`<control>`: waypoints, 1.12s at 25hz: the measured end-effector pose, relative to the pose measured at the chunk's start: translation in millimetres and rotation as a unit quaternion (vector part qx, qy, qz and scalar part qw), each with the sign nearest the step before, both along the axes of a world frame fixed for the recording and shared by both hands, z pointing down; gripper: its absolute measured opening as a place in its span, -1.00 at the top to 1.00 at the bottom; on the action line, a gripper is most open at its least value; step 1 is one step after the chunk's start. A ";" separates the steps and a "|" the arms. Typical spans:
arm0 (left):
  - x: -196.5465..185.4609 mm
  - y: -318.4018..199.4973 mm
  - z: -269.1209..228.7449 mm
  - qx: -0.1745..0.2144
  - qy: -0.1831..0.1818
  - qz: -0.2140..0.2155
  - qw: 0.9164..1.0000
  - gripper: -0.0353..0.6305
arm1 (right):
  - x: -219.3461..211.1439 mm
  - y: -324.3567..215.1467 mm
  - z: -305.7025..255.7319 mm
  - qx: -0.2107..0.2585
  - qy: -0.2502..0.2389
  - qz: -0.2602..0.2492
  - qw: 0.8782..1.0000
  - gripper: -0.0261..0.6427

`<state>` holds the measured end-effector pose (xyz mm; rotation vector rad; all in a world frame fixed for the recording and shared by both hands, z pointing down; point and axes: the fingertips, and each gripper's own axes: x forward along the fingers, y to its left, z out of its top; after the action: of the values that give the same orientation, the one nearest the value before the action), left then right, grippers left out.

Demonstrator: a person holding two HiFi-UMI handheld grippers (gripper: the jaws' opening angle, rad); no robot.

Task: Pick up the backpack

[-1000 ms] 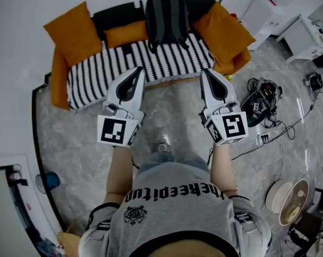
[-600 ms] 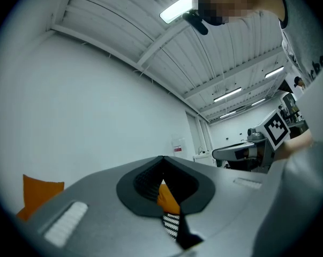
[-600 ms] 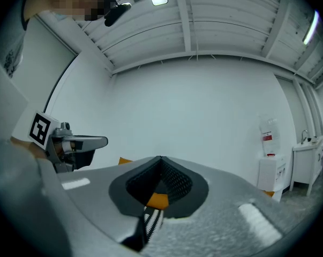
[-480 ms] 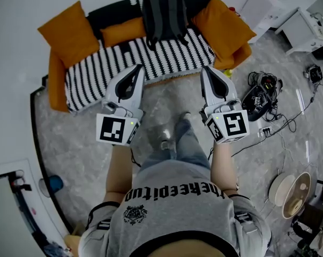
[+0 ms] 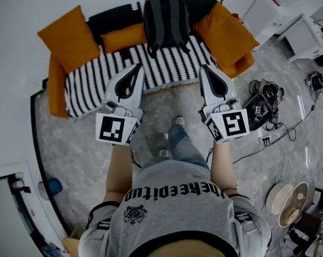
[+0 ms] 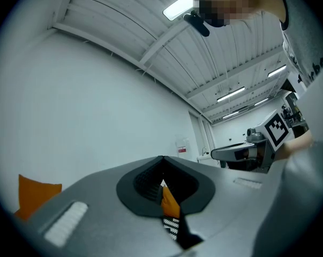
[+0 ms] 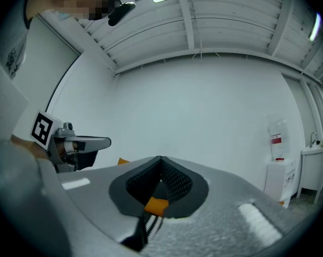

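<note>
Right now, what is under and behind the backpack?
The backpack stands on the striped cover, leaning against the black backrest. What lies directly beneath and behind it is hidden.

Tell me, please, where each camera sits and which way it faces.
Head view: on the person's head, looking steeply down at the backpack on the sofa; shirt, left gripper and right gripper show.
Left gripper view: on the left gripper, along its shut jaws at wall and ceiling; the shirt shows.
Right gripper view: on the right gripper, along its shut jaws toward the wall; shirt at left.
Shared: each gripper view shows the other gripper.
</note>
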<state>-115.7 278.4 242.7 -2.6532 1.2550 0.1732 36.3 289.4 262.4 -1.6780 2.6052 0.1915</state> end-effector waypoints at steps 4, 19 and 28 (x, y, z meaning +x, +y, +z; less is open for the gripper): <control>7.3 -26.5 -0.6 0.000 0.004 -0.006 1.000 0.85 | 5.5 -28.1 0.1 -0.001 0.002 -0.010 1.000 0.92; 42.4 -127.6 -10.0 0.002 -0.001 -0.036 0.999 0.86 | 35.4 -141.2 -11.8 0.001 0.002 -0.050 0.999 0.92; 68.6 -174.2 -10.0 0.007 0.005 -0.053 0.999 0.87 | 58.4 -193.7 -13.5 0.012 0.009 -0.080 0.997 0.92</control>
<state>-47.2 104.2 232.7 -2.5690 1.3877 0.1801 94.7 95.7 248.9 -1.4584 2.7219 0.2320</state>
